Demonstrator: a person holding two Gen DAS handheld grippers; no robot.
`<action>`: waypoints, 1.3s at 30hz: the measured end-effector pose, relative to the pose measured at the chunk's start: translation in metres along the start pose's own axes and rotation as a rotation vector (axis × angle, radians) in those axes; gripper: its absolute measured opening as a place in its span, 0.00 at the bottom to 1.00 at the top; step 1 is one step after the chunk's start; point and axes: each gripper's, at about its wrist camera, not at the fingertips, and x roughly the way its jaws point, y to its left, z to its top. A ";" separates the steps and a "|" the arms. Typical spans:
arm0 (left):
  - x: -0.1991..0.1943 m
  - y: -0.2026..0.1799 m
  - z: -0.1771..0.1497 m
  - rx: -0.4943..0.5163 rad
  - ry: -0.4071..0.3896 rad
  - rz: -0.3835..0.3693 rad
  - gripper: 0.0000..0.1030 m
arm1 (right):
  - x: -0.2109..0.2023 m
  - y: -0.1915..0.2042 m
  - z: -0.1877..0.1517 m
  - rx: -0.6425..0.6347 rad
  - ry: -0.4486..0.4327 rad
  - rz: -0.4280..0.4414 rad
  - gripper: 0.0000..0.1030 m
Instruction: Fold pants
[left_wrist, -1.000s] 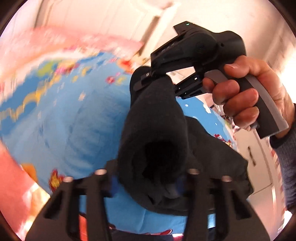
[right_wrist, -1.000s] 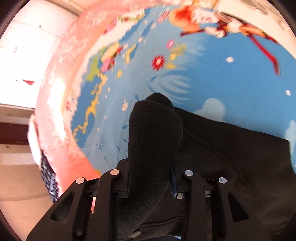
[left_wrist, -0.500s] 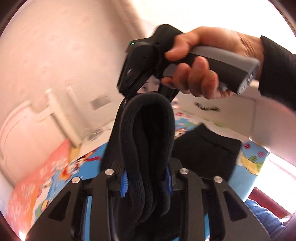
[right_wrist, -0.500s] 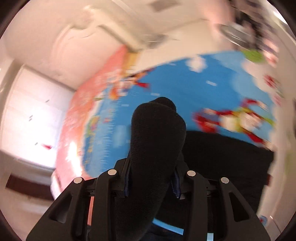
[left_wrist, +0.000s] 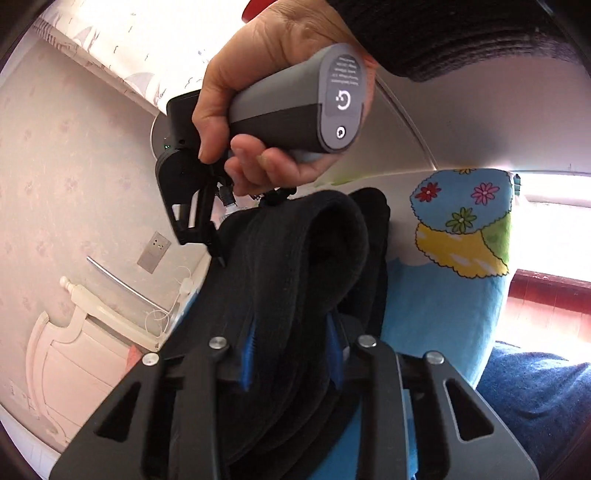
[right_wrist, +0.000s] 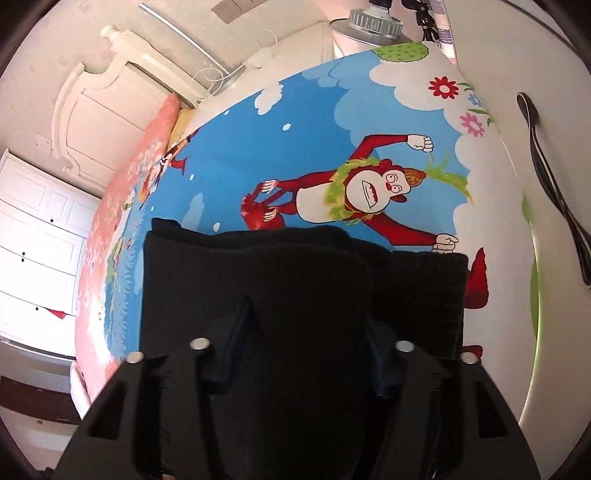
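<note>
Left gripper (left_wrist: 291, 354): clamped on thick fold of black pants (left_wrist: 303, 266).
Right gripper (right_wrist: 301, 354): jaws opening, pants (right_wrist: 295, 280) between them, over cartoon bedsheet (right_wrist: 295, 147).

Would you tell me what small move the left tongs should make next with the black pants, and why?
Probably open the left tongs and let go. The black pants already lie doubled on the cartoon bedsheet, and the right tongs are opening with the cloth between them, while the left blue pads pinch a thick fold. Releasing there would likely let that fold settle flat.
</note>
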 end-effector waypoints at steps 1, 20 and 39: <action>-0.001 0.003 0.002 -0.001 -0.006 0.012 0.27 | -0.006 -0.003 0.002 -0.020 -0.004 0.007 0.41; 0.039 -0.028 0.020 0.101 -0.031 -0.005 0.34 | -0.015 -0.019 -0.001 -0.256 -0.126 -0.334 0.42; 0.089 0.267 -0.066 -0.871 0.077 -0.350 0.21 | -0.123 0.039 -0.050 -0.319 -0.530 -0.502 0.78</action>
